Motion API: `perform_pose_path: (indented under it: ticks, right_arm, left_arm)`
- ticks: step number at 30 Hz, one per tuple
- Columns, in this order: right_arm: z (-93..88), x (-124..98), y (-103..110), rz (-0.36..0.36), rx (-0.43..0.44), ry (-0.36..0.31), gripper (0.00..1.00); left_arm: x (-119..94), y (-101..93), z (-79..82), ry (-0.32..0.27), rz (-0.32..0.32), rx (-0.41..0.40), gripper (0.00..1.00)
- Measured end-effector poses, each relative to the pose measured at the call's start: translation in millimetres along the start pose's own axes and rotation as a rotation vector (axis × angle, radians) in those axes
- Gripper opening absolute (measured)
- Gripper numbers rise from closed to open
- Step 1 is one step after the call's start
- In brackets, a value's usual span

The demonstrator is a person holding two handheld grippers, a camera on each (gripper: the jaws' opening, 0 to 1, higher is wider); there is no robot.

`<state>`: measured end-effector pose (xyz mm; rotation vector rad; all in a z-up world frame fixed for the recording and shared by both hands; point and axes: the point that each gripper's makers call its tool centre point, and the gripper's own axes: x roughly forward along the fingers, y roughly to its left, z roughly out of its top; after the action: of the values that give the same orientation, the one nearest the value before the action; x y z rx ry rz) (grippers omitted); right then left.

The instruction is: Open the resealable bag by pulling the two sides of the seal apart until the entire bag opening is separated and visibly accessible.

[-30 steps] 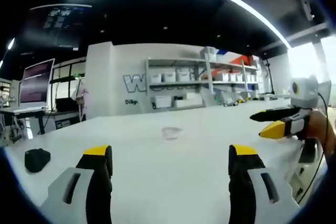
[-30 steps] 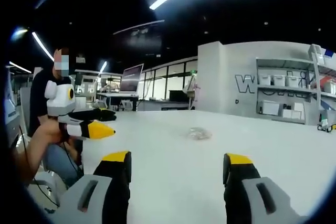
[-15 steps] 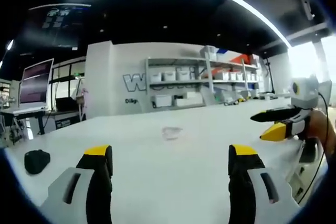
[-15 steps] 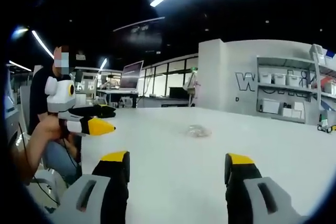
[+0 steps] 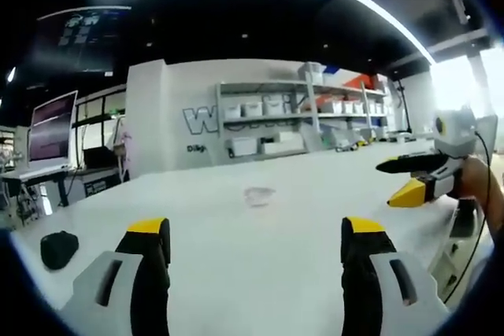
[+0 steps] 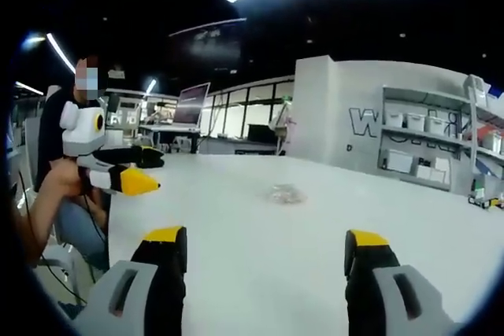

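The white counter (image 5: pixel 236 234) spreads wide, shelves (image 5: pixel 315 123) behind it. Both the left gripper (image 5: pixel 256 245) and the right gripper (image 6: pixel 268 253) hover with jaws spread wide, holding nothing. The small clear resealable bag (image 5: pixel 258 195) lies flat mid-counter, well ahead of both.

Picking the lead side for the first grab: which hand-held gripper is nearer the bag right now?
Can't tell; about equal. The bag lies flat mid-table, ahead of both. The left hand-held gripper and the right hand-held gripper are both open, held back from it at the near edge, touching nothing.
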<state>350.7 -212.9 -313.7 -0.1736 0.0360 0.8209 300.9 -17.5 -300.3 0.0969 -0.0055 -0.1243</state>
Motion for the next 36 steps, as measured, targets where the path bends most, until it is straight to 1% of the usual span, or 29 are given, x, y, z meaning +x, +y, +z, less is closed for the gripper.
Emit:
perform_pose_path:
  ticks: [6, 8, 10, 12, 13, 18, 22, 24, 27, 31, 36]
  right_arm:
    - [13.2, 7, -2, 0.018, -0.067, -0.003, 0.85]
    - [16.4, 9, -3, 0.023, -0.074, -0.009, 0.85]
    - [17.8, 10, -3, 0.026, -0.074, -0.015, 0.88]
    - [18.6, 11, -3, 0.026, -0.071, -0.021, 0.95]
    - [18.4, 11, -3, 0.023, -0.068, -0.022, 0.96]
    - [14.5, 12, -3, 0.024, -0.065, -0.015, 0.97]
    - [10.6, 18, -4, 0.034, -0.081, 0.012, 1.0]
    - [8.8, 22, -3, 0.056, -0.108, 0.038, 0.99]
    - [9.4, 30, -6, 0.062, -0.141, 0.058, 0.99]
    - [11.9, 38, -4, 0.082, -0.171, 0.065, 0.96]
    - [19.5, 47, -4, 0.093, -0.185, 0.053, 0.92]
  left_arm:
    - [6, -1.3, 3.8, -0.002, -0.014, 0.005, 0.89]
    - [7, -0.6, 4.1, 0.0, -0.015, 0.003, 0.89]
    - [9, -0.5, 4.3, -0.003, -0.015, -0.002, 0.89]
    - [10, -1.5, 4.2, -0.006, -0.02, -0.009, 0.89]
    - [10, -1.8, 3.7, -0.005, -0.022, -0.011, 0.89]
    - [13, -1.3, 0.5, 0.001, -0.019, -0.012, 0.88]
    - [17, -0.8, -2.8, 0.014, -0.021, -0.014, 0.88]
    - [19, -0.9, -2.7, 0.016, -0.024, -0.016, 0.87]
    - [24, -1.9, -1.2, 0.01, -0.033, -0.02, 0.87]
    - [31, -3.5, -3.5, 0.017, -0.042, -0.027, 0.86]
    - [37, -6.9, -4.4, 0.021, -0.058, -0.022, 0.84]
